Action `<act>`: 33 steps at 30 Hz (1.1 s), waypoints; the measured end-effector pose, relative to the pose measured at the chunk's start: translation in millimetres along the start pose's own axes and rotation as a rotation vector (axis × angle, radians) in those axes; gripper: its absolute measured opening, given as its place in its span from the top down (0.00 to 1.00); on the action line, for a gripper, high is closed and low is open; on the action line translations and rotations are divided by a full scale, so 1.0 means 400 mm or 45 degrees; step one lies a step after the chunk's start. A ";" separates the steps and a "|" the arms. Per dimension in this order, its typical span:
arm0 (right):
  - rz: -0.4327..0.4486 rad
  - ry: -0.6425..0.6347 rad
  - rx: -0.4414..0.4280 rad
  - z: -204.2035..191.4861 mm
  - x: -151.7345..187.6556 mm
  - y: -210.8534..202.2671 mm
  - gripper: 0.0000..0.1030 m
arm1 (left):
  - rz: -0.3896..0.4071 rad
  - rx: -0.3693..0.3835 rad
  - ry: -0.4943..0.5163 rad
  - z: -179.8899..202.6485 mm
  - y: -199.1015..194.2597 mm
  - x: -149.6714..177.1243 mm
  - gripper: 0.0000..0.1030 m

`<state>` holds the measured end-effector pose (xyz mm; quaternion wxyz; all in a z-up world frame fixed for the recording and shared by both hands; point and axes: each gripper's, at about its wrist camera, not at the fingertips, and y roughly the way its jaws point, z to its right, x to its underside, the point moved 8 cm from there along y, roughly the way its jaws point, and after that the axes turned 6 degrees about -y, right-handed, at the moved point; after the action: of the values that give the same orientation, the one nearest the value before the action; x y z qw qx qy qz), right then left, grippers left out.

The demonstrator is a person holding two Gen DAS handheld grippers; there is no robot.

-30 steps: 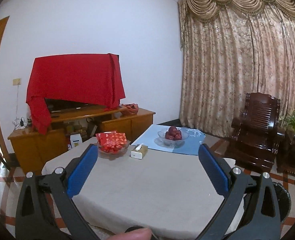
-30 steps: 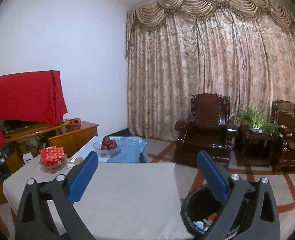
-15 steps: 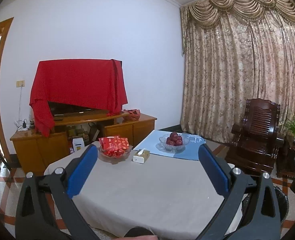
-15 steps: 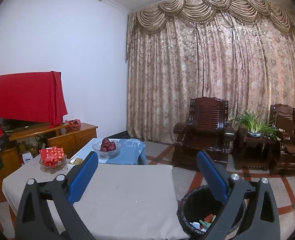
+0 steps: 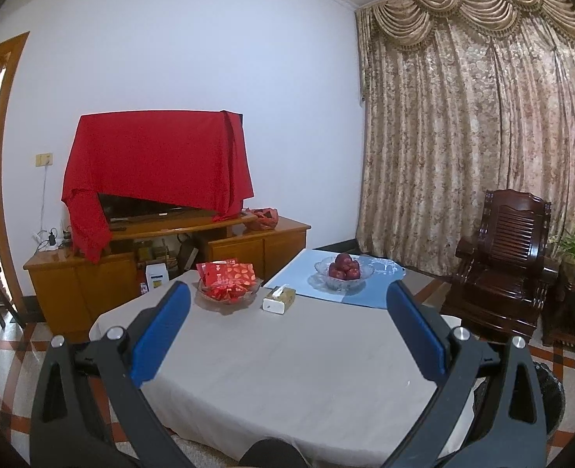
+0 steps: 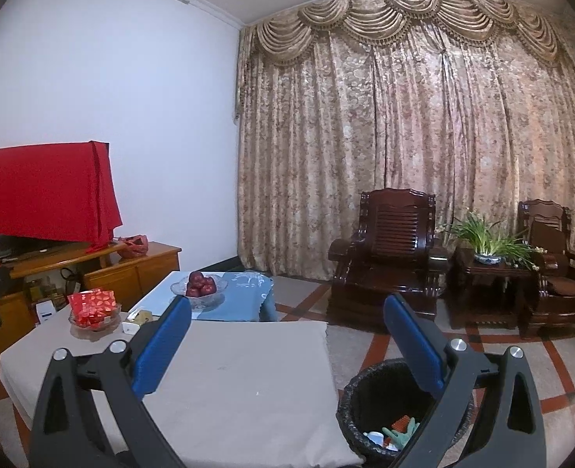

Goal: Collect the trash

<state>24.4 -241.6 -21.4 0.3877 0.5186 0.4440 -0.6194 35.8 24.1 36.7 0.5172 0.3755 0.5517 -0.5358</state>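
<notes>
The near part of the table (image 5: pixel 287 370) is bare. At its far edge stand a candy bowl (image 5: pixel 228 292), tissue box (image 5: pixel 279 298) and fruit bowl (image 5: pixel 344 276).

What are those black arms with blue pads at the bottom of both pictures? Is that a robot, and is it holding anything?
No robot here: a person carries a two-fingered tool in each hand, and a wide-angle camera on each tool looks forward along its fingers.

One picture is from the left hand-held gripper, the other from the right hand-held gripper. The blue pads are the fingers' inner faces. Both grippers stand wide open and hold nothing.

Ahead is a table under a beige tablecloth. At its far end stand a glass bowl of red packets, a small tissue box, and a glass bowl of dark red apples on a light blue cloth.

The right view also shows a black-lined round waste bin on the floor beside the table, with some rubbish already inside. The job is collecting trash.
</notes>
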 end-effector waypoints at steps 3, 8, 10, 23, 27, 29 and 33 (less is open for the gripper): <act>-0.005 0.004 0.006 0.006 0.003 0.002 0.06 | -0.004 0.003 0.001 -0.002 0.001 0.003 0.05; -0.012 0.010 0.011 0.015 0.007 0.005 0.06 | -0.007 0.004 0.004 -0.007 -0.001 0.011 0.05; -0.012 0.012 0.014 0.016 0.008 0.004 0.06 | -0.010 0.003 0.001 -0.006 -0.001 0.010 0.05; -0.013 0.014 0.016 0.021 0.013 0.001 0.06 | -0.016 0.006 0.004 -0.010 0.003 0.019 0.05; -0.014 0.016 0.015 0.022 0.012 0.001 0.06 | -0.017 0.005 0.004 -0.009 0.002 0.019 0.05; -0.013 0.016 0.015 0.024 0.014 0.002 0.06 | -0.016 0.004 0.003 -0.009 0.002 0.018 0.05; -0.014 0.015 0.015 0.024 0.014 0.002 0.06 | -0.017 0.006 0.004 -0.006 0.002 0.016 0.05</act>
<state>21.4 -250.9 -26.2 0.3784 0.5221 0.4456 -0.6210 34.8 25.6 30.1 0.5118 0.3739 0.5539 -0.5398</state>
